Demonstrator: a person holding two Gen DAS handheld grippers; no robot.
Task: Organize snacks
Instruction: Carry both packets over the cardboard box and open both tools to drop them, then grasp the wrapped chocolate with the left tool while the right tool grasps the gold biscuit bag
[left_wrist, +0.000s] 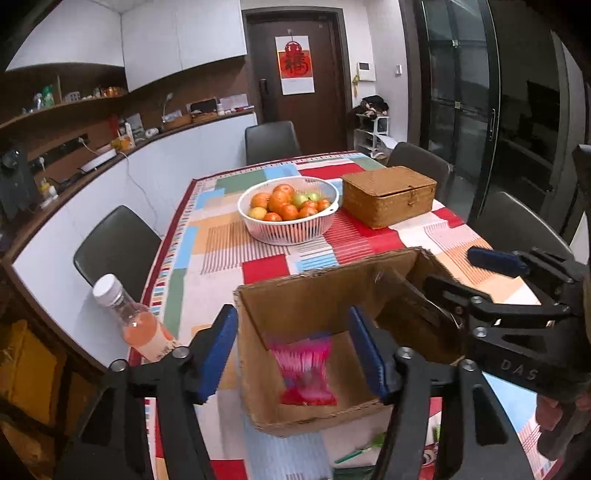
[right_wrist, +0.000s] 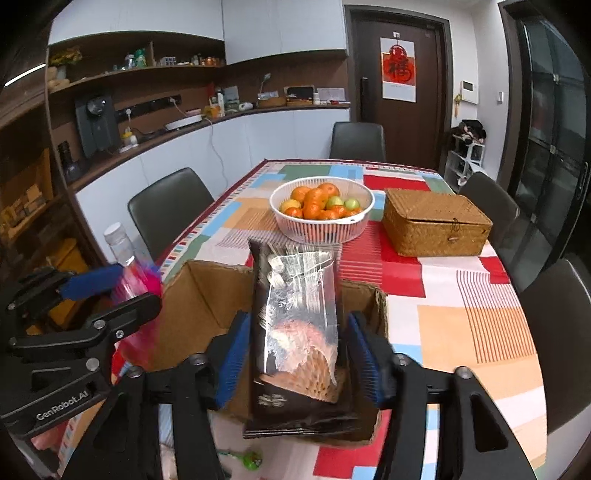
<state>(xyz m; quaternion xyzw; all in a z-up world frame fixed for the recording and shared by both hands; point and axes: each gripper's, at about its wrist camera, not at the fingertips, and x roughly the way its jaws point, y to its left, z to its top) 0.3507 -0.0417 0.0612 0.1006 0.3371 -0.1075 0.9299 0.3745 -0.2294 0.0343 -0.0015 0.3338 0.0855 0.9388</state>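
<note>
The right wrist view shows the right gripper (right_wrist: 293, 354) poised over the open cardboard box (right_wrist: 199, 295), its blue pads standing apart on either side of a dark snack packet (right_wrist: 295, 332) with a clear window. There is a visible gap between each pad and the wrapper, so the packet appears released and dropping or tipping into the box rather than gripped.

In the left wrist view the left gripper (left_wrist: 291, 354) also has its jaws apart, with nothing between them; they straddle the box's near left wall. A pink snack bag (left_wrist: 304, 369) lies on the box floor below.

To finish this step well, the person should probably keep both grippers wide and lift them straight up and back, so no pad catches the wrapper or drags the light box across the patterned tablecloth (right_wrist: 461, 295). The tall packet may lean on the rim; a gentle nudge would settle it flat. The drink bottle (left_wrist: 136, 325) stands just beside the box at the table edge and could be knocked off on withdrawal.
</note>
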